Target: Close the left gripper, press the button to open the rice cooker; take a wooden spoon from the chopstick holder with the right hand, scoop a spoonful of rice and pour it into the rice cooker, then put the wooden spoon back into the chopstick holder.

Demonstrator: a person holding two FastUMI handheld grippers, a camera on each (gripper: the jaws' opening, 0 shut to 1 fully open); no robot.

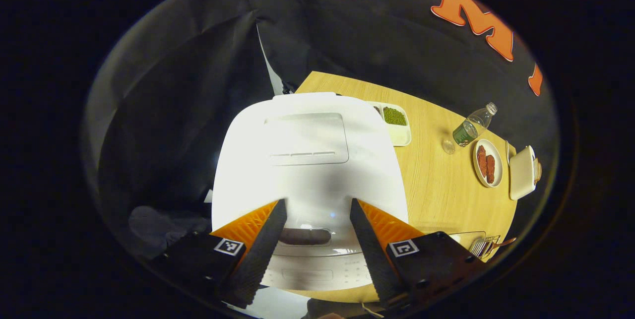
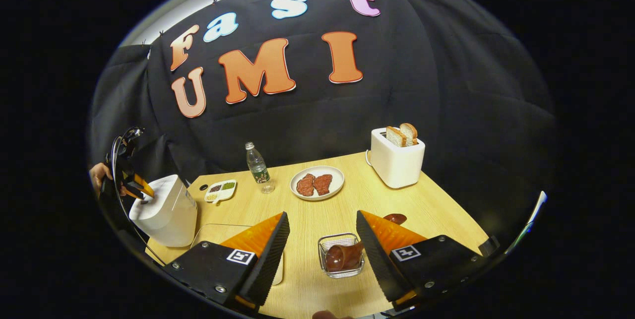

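Below my left tool (image 1: 317,220), whose fingers stand wide apart, the rice cooker (image 1: 307,160) keeps its lid down. If I press like this, the fingers may straddle the button (image 1: 305,236). My right tool (image 2: 322,232) is open too.

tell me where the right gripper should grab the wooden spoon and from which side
Grip the wooden spoon on its handle, coming down from above with the open right gripper. The handle slants up out of the clear chopstick holder, whose walls likely block a low sideways approach to the bowl inside.
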